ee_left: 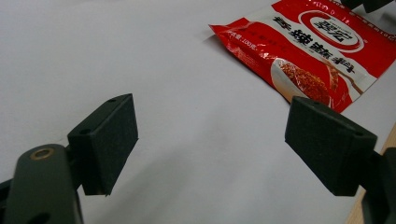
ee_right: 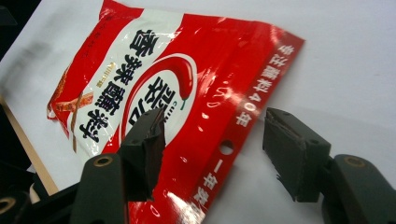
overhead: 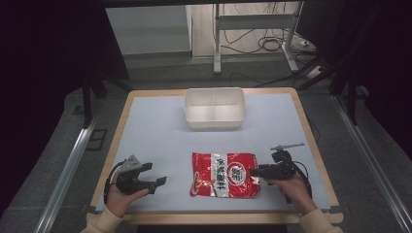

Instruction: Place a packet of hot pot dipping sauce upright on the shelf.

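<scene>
Red bag (overhead: pixel 224 174) flat on the blue-grey mat (overhead: pixel 160 131), near the front edge, between the two hands. White writing and a red chilli picture on it.

Right gripper (overhead: pixel 254 172) at the bag's right edge, low over it. Seen up close in the right gripper view (ee_right: pixel 212 144): jaws spread, one over the red print, one past the edge over the mat, the strip with the small round hole between them. Not pinching the bag; whether any pad touches it, cannot tell.

Left gripper (overhead: pixel 156 177) to the left of the bag, apart from it, pointing toward it. Seen up close in the left gripper view (ee_left: pixel 210 154): jaws spread wide, bare mat between them, the bag (ee_left: pixel 308 46) farther off.

White tub (overhead: pixel 214 108) at the back of the mat, well apart from the bag.
</scene>
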`<state>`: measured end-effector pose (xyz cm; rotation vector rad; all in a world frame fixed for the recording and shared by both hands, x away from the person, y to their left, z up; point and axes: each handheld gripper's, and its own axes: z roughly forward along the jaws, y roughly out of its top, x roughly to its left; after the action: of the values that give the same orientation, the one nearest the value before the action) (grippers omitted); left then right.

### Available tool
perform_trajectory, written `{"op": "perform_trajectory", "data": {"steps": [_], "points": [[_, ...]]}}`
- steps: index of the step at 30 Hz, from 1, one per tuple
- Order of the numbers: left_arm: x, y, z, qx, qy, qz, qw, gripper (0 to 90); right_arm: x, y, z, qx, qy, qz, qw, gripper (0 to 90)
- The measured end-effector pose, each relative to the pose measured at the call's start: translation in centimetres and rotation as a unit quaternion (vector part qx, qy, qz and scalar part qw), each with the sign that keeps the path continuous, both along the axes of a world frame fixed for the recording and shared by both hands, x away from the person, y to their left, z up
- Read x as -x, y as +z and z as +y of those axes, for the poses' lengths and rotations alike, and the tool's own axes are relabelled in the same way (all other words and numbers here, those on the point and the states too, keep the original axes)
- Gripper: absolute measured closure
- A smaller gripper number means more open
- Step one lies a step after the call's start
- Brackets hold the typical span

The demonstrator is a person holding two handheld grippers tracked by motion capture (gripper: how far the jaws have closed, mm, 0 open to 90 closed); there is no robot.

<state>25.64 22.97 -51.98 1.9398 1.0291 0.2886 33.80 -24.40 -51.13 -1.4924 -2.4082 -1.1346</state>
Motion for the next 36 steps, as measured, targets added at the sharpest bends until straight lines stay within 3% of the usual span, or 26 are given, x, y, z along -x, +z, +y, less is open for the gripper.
{"op": "perform_trajectory", "data": {"steps": [4, 10, 14, 17, 26, 31, 36], "points": [[0.0, 0.0, 0.0, 0.001, -0.001, -0.001, 1.0, 17.0, -0.1, -0.3, 0.3, 0.002, 0.0, 0.002, 1.0, 38.9], [0.0, 0.0, 0.0, -0.003, -0.003, 0.0, 1.0, 17.0, -0.1, -0.3, 1.0, -0.046, 0.017, 0.016, 0.9987, 41.4], [0.1, 0.1, 0.0, -0.001, -0.003, -0.003, 1.0, 17.0, -0.2, 0.5, 1.0, -0.001, -0.003, -0.01, 0.9999, 36.3], [0.0, 0.1, 0.1, 0.002, -0.001, -0.003, 1.0, 17.0, -0.4, 0.5, 0.3, 0.001, -0.015, -0.003, 0.9999, 34.2], [0.0, 0.1, 0.1, 0.002, -0.001, -0.002, 1.0, 17.0, -0.5, -0.3, 0.2, -0.013, -0.008, 0.017, 0.9997, 34.4], [0.1, 0.1, 0.2, 0.0, -0.003, -0.004, 1.0, 17.0, -0.4, -0.5, 0.5, -0.038, -0.001, 0.03, 0.9988, 36.6], [0.0, 0.1, 0.2, 0.0, -0.002, -0.003, 1.0, 17.0, -0.5, -0.4, 0.9, -0.043, 0.003, 0.021, 0.9988, 41.0]]}}
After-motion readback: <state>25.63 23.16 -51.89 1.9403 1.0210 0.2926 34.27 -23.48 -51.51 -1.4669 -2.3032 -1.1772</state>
